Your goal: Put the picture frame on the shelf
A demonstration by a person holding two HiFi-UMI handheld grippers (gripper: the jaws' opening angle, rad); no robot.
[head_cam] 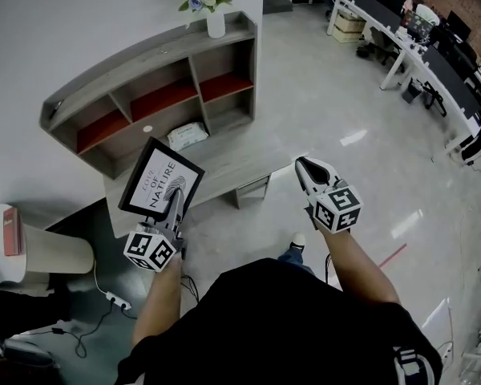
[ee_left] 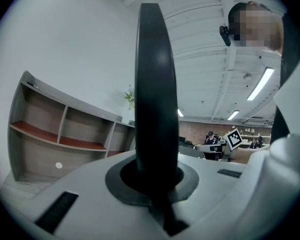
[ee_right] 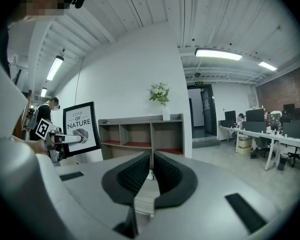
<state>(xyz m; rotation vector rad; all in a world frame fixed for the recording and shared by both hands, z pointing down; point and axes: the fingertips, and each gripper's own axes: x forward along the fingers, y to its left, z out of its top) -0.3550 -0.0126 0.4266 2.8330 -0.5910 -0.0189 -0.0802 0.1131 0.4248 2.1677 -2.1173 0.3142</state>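
Left tool (head_cam: pixel 176 204) clamps the picture frame (head_cam: pixel 162 179) — shelf (head_cam: pixel 156 58) beyond it.

"LOVE OF NATURE", on picture frame (head_cam: pixel 157 179)

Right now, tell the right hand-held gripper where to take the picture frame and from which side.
Pinch the free black border of the picture frame, opposite the edge the left hand-held gripper clamps, probably coming in from the right. The frame is a thin flat panel held upright, so the jaws should straddle its thickness edge-on. The right hand-held gripper is shut and empty; open it first.
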